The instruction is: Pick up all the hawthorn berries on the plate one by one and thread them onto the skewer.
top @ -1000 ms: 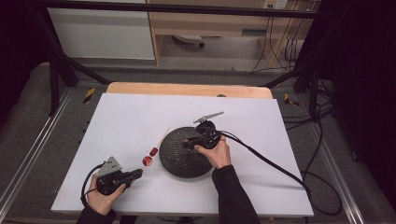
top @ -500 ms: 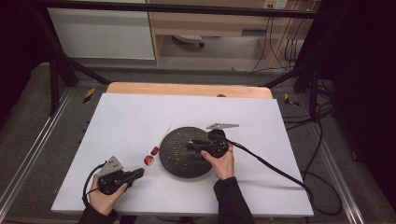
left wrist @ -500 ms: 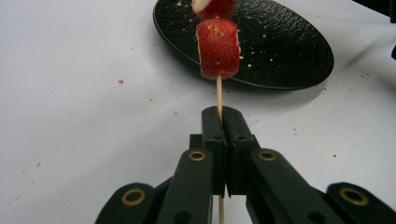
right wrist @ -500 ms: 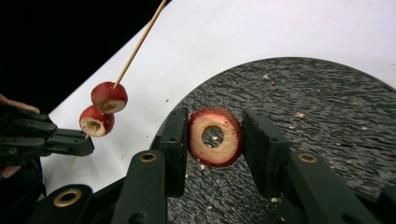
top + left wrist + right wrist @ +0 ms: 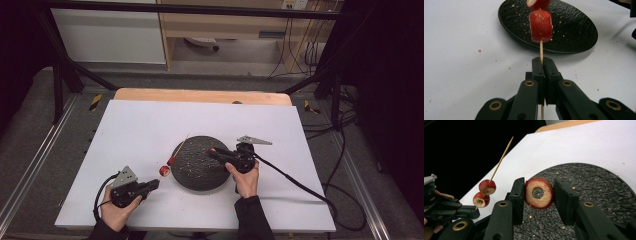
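From where I stand, the person's left gripper sits low near the front-left part of the white table, its jaws pressed tight on the lower end of a thin wooden skewer. The skewer slants up and away toward the black plate, and two red fruit pieces are threaded on it one behind the other, just off the plate's left rim; the bare pointed end runs on over the plate's edge. In the left gripper view the nearer piece is a stubby red cylinder with pale flecks, and a second piece above it runs out of the top of the picture. The right gripper reaches in from the right, held over the plate, and its jaws clamp a third fruit slice: a ring with red skin, pale flesh and a hole through its centre, one pad on each side of it. That slice hangs above the plate's pebbled surface, which is scattered with small crumbs, and it is apart from the skewer. In the right gripper view the skewer with its two pieces shows off to the left, its tip rising against the dark background. A black cable trails from the right gripper across the table to the right edge.
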### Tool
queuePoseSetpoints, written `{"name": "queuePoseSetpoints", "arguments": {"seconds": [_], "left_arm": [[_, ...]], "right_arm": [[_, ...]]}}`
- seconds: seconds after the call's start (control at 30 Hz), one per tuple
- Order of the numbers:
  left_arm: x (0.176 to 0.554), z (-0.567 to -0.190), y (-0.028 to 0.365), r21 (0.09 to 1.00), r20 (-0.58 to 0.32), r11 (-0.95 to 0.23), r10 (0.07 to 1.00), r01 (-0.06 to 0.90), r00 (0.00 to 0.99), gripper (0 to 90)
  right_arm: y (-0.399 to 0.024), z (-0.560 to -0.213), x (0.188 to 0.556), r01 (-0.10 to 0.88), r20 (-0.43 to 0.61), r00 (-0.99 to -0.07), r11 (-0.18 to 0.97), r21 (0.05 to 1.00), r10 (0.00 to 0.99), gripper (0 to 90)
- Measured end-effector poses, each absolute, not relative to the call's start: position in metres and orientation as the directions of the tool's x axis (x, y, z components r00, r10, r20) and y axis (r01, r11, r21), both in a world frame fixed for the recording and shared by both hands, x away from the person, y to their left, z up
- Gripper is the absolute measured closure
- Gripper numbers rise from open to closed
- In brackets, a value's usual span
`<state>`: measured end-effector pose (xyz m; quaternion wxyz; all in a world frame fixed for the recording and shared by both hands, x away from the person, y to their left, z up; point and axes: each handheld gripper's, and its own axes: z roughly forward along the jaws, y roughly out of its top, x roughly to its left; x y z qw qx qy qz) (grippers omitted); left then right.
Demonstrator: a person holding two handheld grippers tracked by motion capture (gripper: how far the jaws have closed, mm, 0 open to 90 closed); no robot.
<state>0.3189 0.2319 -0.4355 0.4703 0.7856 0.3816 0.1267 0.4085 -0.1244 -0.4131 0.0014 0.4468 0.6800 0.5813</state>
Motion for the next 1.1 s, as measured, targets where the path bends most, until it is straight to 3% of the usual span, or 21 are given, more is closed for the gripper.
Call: {"name": "queuePoseSetpoints", "arguments": {"seconds": [1.1], "left_arm": [[0.323, -0.418, 0.201, 0.86, -0.134, -0.275, 0.691, 0.43, 0.71, 88.6]], "right_arm": [[-0.141, -0.391, 0.413, 0.481, 0.574, -0.56, -0.33, 0.812, 0.597, 62.8]]}}
